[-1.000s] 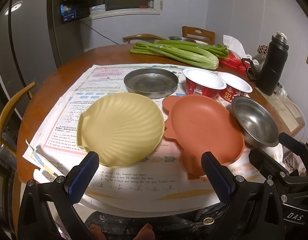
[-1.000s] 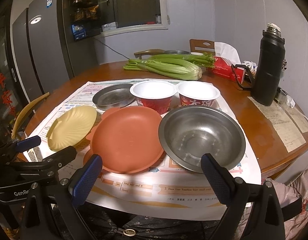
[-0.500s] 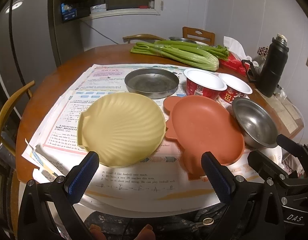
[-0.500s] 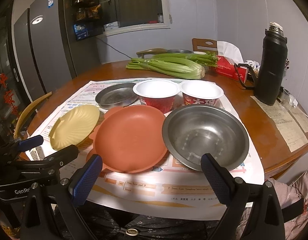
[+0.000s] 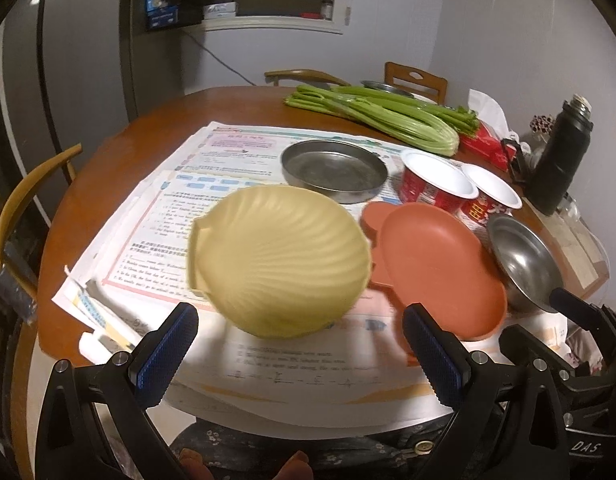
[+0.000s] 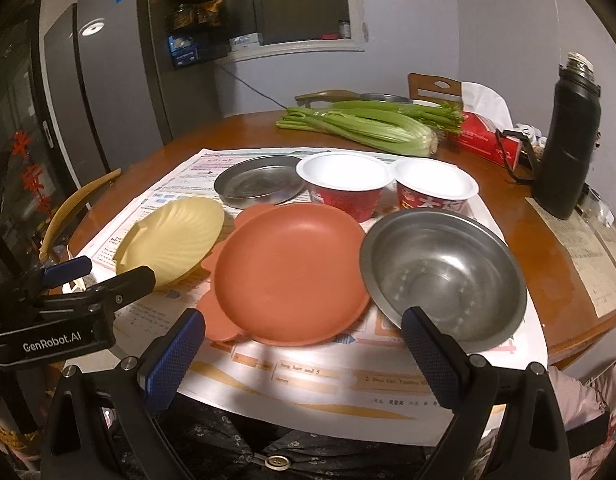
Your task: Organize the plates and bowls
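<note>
Counting the dishes on the paper sheets [image 6: 308, 372] gives six: one yellow shell-shaped plate [image 5: 279, 260], one terracotta plate [image 6: 287, 272], one steel bowl [image 6: 444, 276], one shallow steel pan [image 6: 259, 184] and two red paper cups [image 6: 344, 184] with white insides. The shell plate lies at the near left, the terracotta plate touches its right edge, and the steel bowl sits just right of that, its rim meeting the terracotta plate. The pan and the two cups stand in a row behind them. Every dish appears empty.

Both tongs hover low at the table's near edge, pointing across it. The left gripper [image 5: 299, 344] has its blue pads spread wide with nothing between them, aimed at the shell plate's near rim. The right gripper [image 6: 303, 344] is spread just as wide and also holds nothing, facing the terracotta plate and the bowl.

Farther back on the round wooden table [image 6: 548, 248] lie one bunch of celery [image 6: 364, 124], one red tissue box [image 6: 484, 136] and one black flask [image 6: 568, 148] standing upright at the right.
</note>
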